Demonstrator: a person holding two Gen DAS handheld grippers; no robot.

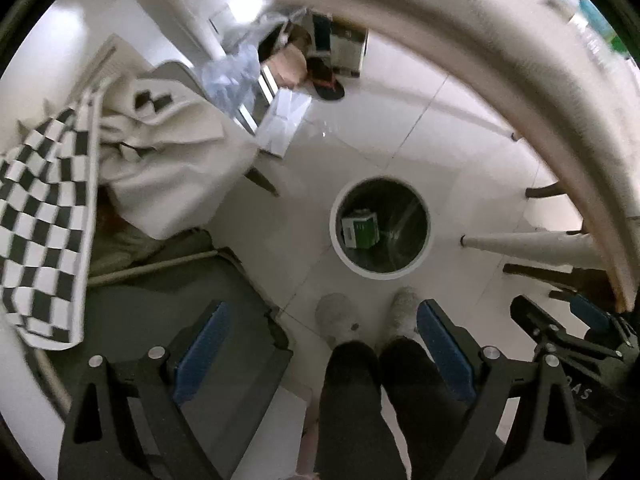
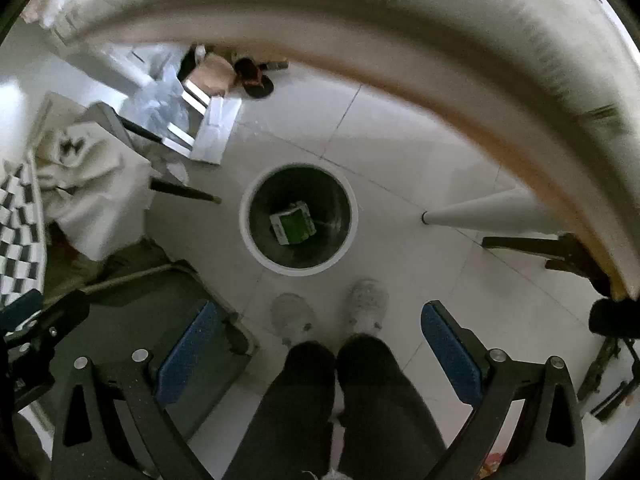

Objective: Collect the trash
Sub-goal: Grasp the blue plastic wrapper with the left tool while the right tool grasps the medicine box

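Seen from above, left to right: left gripper (image 1: 320,344) spread wide and empty, right gripper (image 2: 320,340) likewise, both poised over the white bin (image 2: 298,218) ahead on the floor, green carton (image 2: 294,228) lying tilted inside, roughly centred under right gripper.

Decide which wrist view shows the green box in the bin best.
The right wrist view: the green box lies near centre, its top face showing. The left wrist view shows the same box tilted, more side-on.

Dim, motion-blurred, floor glare, fisheye edges warped.
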